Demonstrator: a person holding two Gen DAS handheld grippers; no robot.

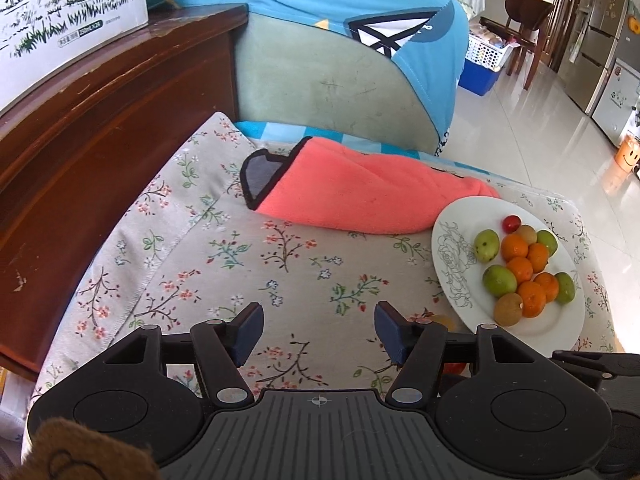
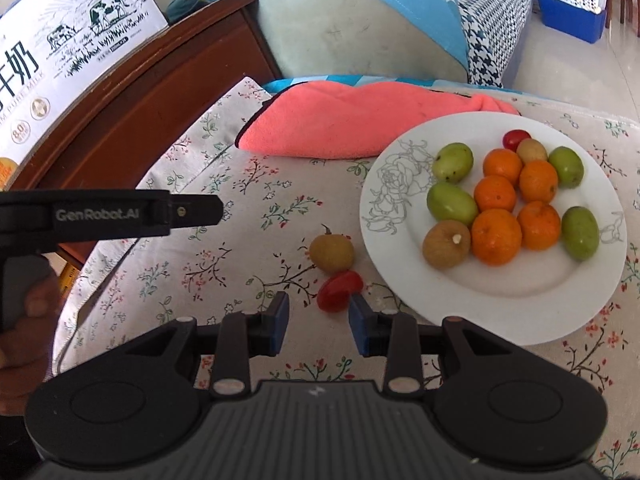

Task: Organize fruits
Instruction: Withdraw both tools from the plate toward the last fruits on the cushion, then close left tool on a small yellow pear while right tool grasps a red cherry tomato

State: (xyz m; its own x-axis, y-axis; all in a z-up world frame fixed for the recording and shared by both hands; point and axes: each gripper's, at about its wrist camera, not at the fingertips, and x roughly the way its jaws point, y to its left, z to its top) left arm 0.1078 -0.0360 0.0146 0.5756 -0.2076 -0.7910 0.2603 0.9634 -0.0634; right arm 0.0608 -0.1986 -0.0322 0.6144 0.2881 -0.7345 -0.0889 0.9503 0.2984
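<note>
Left wrist view: the left claw (image 1: 318, 330) stands spread over the flowered cloth (image 1: 224, 256), nothing between its pads. At right, a white plate (image 1: 452, 264) holds five oranges, four green fruits, two brown ones and one small tomato.

Right wrist view: the right claw (image 2: 318, 320) is narrowly parted and empty. Just ahead lie a loose tomato (image 2: 339, 285) and a brown fruit (image 2: 332, 253), touching, beside the plate (image 2: 400, 184). The left device is cut off at the left edge.

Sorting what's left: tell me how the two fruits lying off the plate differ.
The brown fruit is round, dull and rough-skinned with a stem stub; the red tomato is oblong, glossy and smooth. The tomato lies nearer the right gripper, the brown fruit just beyond, touching it. Both rest on the floral cloth.
</note>
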